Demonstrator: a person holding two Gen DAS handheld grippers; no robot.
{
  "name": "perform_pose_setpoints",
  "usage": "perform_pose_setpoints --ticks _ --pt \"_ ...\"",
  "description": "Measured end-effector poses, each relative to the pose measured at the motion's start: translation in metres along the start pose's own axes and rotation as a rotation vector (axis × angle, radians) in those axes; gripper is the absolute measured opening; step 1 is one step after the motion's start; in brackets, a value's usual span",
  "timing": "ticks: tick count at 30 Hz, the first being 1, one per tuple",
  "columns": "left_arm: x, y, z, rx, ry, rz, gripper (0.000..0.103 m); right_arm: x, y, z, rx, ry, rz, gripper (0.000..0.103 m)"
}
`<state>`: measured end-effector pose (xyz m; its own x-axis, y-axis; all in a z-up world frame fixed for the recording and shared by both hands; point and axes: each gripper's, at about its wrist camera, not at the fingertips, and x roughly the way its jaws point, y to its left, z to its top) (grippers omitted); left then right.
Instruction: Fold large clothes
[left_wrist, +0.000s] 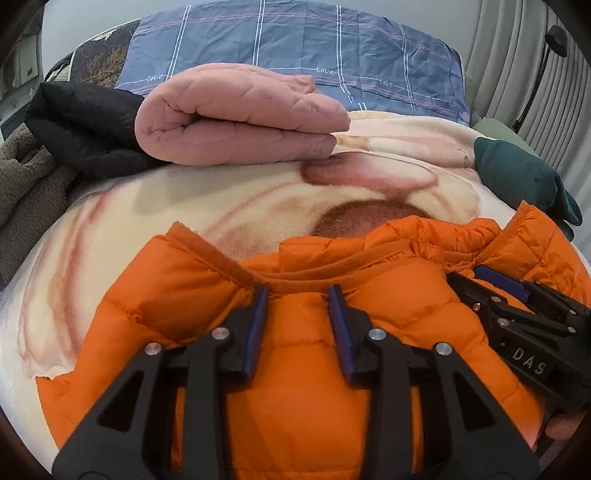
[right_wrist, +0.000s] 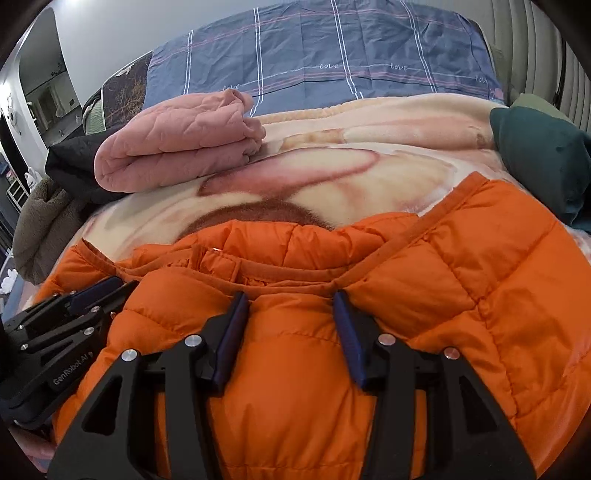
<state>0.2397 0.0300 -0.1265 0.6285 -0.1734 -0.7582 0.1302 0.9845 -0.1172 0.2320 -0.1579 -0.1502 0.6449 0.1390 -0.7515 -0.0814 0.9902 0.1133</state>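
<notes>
A puffy orange down jacket (left_wrist: 177, 288) lies on the cream blanket (left_wrist: 147, 206) of a bed, collar toward the far side. My left gripper (left_wrist: 297, 291) is shut on a thick fold of the jacket just below the collar, with padding bulging between its blue pads. The right gripper (right_wrist: 290, 295) is shut on a fold of the same jacket (right_wrist: 480, 277) close beside it. Each gripper also shows in the other's view: the right gripper (left_wrist: 465, 275) at the right edge, the left gripper (right_wrist: 110, 286) at the left edge, both resting on the jacket.
A folded pink quilt (left_wrist: 236, 122) lies beyond the jacket, with a black garment (left_wrist: 85, 125) and a brown fleece (left_wrist: 26, 184) to its left. A dark green garment (left_wrist: 517, 173) sits at the right. A blue plaid sheet (left_wrist: 295, 40) covers the far end.
</notes>
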Motion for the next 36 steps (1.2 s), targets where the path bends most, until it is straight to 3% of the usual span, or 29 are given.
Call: perform_pose_setpoints --ticks 10,12,14,17,20,23,30,34,36 --pt "0.006 -0.004 -0.005 0.032 0.004 0.025 0.036 -0.004 0.013 0.004 -0.053 0.009 -0.065 0.050" --pt "0.006 -0.005 -0.006 0.043 0.001 0.032 0.036 -0.023 0.010 0.005 0.004 0.004 -0.050 0.050" --pt "0.005 -0.004 -0.006 0.036 -0.002 0.024 0.036 -0.052 0.014 0.003 0.058 -0.051 0.028 0.050" --pt "0.005 0.001 -0.006 0.011 -0.004 -0.003 0.036 -0.073 0.040 -0.003 -0.043 -0.089 0.042 0.049" --pt "0.003 0.005 -0.006 -0.010 -0.010 -0.025 0.036 -0.032 0.039 -0.019 -0.052 0.008 -0.009 0.050" --pt "0.003 0.015 -0.005 -0.067 -0.008 -0.080 0.036 -0.019 0.024 -0.023 0.002 0.009 0.047 0.050" --pt "0.009 0.017 -0.005 -0.094 -0.003 -0.111 0.036 -0.009 0.033 -0.019 -0.060 0.006 -0.003 0.050" --pt "0.007 0.014 -0.007 -0.066 -0.012 -0.096 0.036 -0.052 0.025 -0.028 0.043 -0.021 0.024 0.048" --pt "0.008 0.014 -0.007 -0.065 -0.012 -0.095 0.036 -0.091 0.032 -0.045 0.025 -0.084 0.096 0.048"
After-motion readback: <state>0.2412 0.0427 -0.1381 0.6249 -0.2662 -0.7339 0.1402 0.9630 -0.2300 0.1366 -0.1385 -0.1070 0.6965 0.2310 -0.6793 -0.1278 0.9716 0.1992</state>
